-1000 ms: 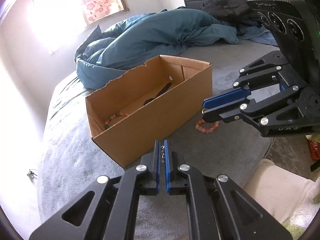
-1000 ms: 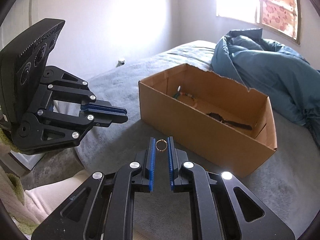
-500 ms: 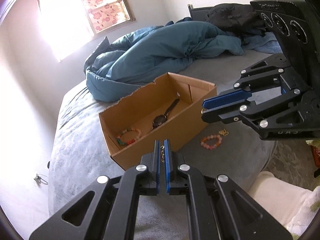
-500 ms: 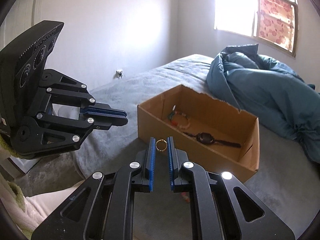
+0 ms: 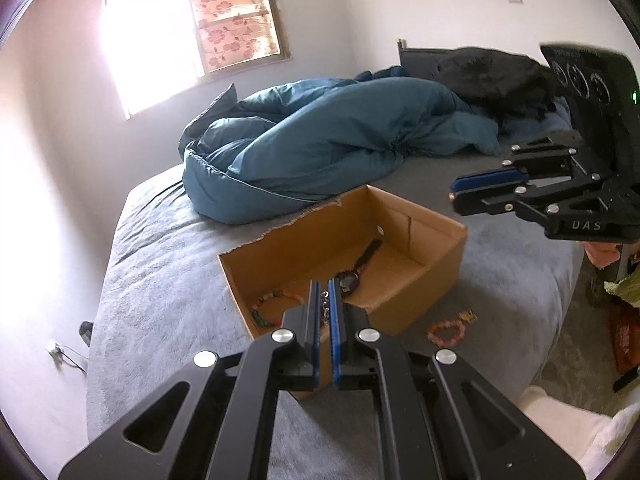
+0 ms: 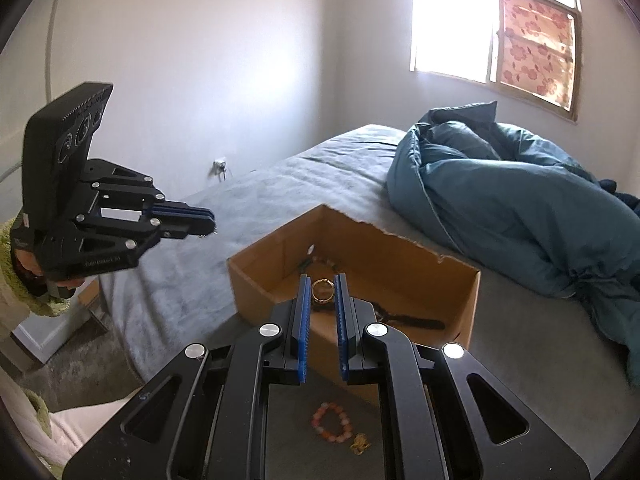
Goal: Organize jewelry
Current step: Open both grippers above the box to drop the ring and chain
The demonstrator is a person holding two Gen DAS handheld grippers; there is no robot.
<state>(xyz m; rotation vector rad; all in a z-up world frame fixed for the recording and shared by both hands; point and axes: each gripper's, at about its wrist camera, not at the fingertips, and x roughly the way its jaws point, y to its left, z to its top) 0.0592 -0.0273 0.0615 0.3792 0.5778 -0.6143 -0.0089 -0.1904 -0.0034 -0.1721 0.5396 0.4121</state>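
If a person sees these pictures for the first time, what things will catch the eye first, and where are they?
An open cardboard box sits on the grey bed, already holding a beaded bracelet and a wristwatch. The right gripper holds a gold ring above the box. Outside the box, near the bed's edge, lies a pink bead bracelet; behind is a crumpled teal duvet.

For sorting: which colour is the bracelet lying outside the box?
Pink-orange beads, clearest in the right wrist view.

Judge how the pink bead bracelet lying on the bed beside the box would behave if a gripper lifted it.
The bracelet would probably sag, being separate beads. It looks light. Its round beads may slip between flat pads.
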